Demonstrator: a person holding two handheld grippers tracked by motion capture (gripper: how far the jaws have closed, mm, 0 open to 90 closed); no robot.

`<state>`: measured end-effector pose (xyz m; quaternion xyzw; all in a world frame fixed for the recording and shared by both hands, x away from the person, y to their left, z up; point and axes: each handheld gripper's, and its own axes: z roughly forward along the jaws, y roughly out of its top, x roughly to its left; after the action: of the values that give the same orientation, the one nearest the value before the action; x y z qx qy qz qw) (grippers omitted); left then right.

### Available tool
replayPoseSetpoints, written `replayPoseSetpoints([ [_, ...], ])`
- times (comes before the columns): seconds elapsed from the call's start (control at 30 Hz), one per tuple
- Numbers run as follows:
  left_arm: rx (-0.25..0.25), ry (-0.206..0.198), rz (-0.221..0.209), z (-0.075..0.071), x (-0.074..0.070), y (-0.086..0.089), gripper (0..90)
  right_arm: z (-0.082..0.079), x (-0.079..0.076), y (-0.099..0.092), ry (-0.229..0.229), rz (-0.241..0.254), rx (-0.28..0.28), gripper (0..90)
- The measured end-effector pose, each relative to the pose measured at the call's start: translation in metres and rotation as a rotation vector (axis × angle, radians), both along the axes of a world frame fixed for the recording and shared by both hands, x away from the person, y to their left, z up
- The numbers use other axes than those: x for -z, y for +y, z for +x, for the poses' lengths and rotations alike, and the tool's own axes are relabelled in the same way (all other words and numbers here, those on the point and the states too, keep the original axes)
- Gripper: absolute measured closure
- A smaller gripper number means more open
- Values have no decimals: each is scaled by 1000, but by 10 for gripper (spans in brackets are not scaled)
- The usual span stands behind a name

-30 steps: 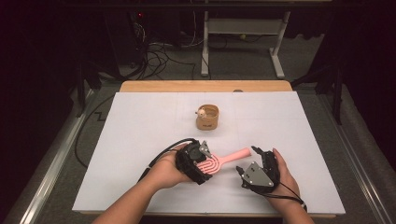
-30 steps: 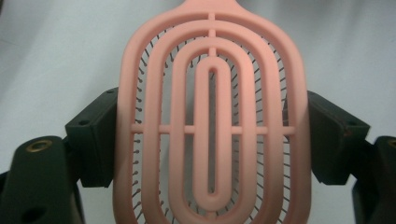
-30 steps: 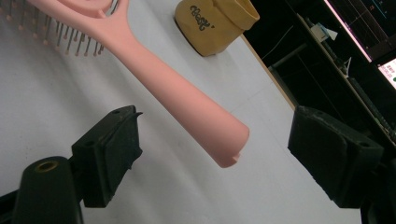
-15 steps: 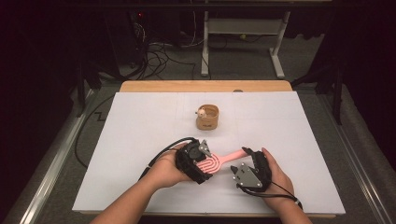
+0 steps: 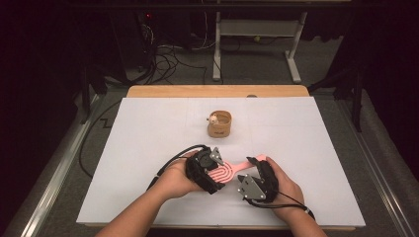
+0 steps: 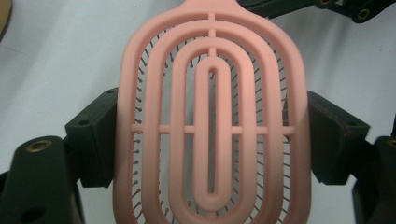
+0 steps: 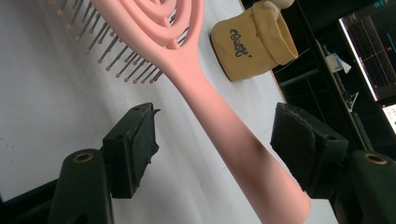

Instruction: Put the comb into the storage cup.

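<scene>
Left fingers (image 6: 327, 140) clench hairbrush (image 6: 212, 121); right fingers (image 7: 135, 144) closing, untouching, cup (image 5: 219, 124) beyond.

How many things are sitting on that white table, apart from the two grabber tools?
2: a pink hairbrush near the front edge, between the two grippers, and a small tan pouch standing farther back, mid-table. Nothing else shows on the table.

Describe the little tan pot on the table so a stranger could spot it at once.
Find the white table and look up its middle, beyond the two hands holding a pink hairbrush. There stands the tan pot, alone. It is small, round and open-topped, with dark lettering on its side and a small pale figure at its rim.
</scene>
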<state>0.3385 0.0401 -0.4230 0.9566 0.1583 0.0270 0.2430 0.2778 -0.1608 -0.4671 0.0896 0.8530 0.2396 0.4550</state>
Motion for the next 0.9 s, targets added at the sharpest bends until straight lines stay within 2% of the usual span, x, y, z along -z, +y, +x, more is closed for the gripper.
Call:
replayPoseSetpoints([
  [0.9, 19, -8, 3, -3, -3, -5, 198, 0, 2, 9, -32, -59, -28, 427],
])
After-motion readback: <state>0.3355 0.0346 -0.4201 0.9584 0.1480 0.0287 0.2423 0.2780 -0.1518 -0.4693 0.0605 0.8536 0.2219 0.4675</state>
